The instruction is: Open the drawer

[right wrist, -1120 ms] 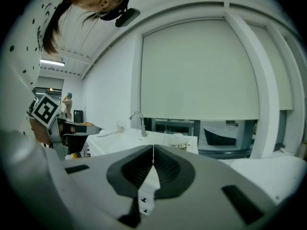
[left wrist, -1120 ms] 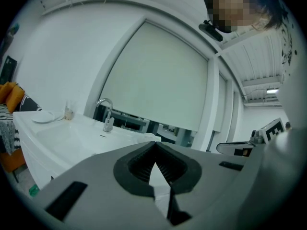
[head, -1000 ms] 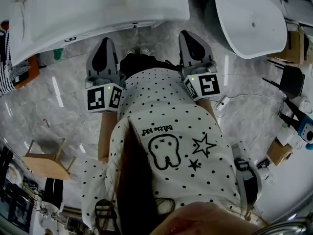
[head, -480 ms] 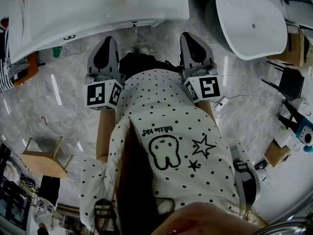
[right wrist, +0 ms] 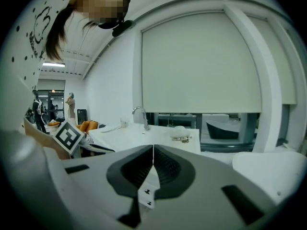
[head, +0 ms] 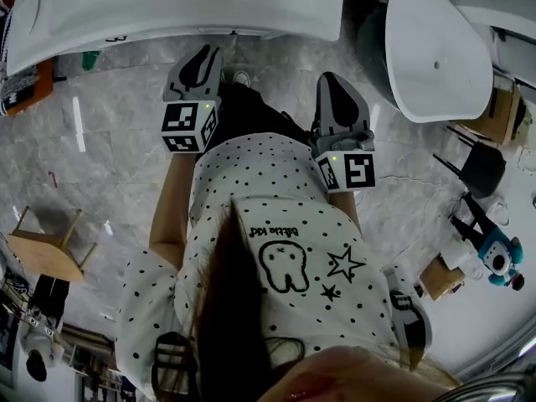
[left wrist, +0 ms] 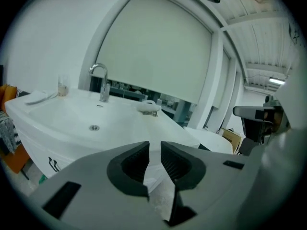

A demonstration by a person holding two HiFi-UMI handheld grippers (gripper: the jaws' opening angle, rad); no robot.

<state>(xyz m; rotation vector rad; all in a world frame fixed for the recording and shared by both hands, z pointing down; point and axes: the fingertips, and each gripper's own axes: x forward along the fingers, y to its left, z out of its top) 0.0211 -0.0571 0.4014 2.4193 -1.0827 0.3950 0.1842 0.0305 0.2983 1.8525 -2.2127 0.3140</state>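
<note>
A white vanity with a sink fills the top of the head view. Its drawer front carries a small dark handle, low left in the left gripper view. My left gripper reaches toward the vanity's front edge, short of it. Its jaws have just been opening; a narrow gap shows between the pads and nothing is in it. My right gripper hangs further back beside the person's body. It is shut and holds nothing.
A chrome faucet stands at the back of the basin. A white freestanding tub is at the upper right. A wooden stool stands on the marble floor at the left, a black chair at the right.
My left gripper has moved up the picture toward the vanity's front. The right gripper has stayed beside the person's body. The whole view has shifted slightly.
</note>
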